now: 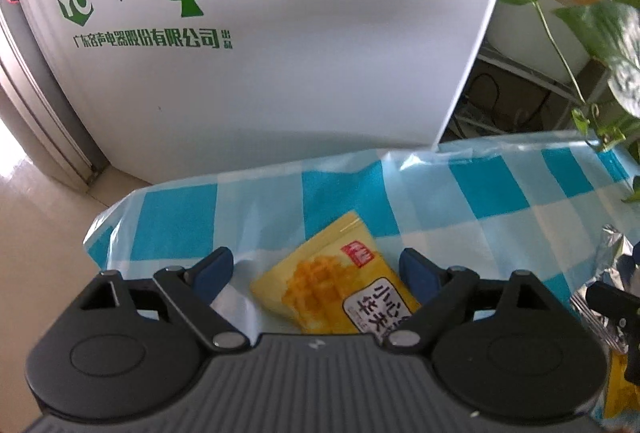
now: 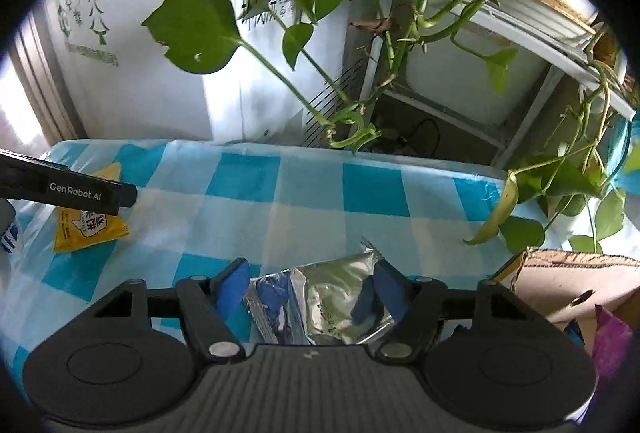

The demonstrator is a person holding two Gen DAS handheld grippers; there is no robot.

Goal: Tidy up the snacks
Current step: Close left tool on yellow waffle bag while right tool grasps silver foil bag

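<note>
The left tool point(image 1: 316, 269) was spread over the yellow packet point(image 1: 336, 285). The right tool point(image 2: 310, 285) pinched the crinkly, slippery silver packet point(image 2: 332, 297) at its middle.

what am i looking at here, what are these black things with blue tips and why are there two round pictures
These are two handheld grippers, one in each of a person's hands; no robot arm is involved. Each carries a wide-angle camera looking along its blue-tipped fingers, hence two rounded pictures.

The left gripper is open, fingers either side of a yellow snack packet without touching it. The right gripper has its fingers around a silver foil packet; whether they press it yet I cannot tell.

Both packets lie on a blue-and-white checked tablecloth. A cardboard box sits at the right, with a trailing green plant behind.
</note>
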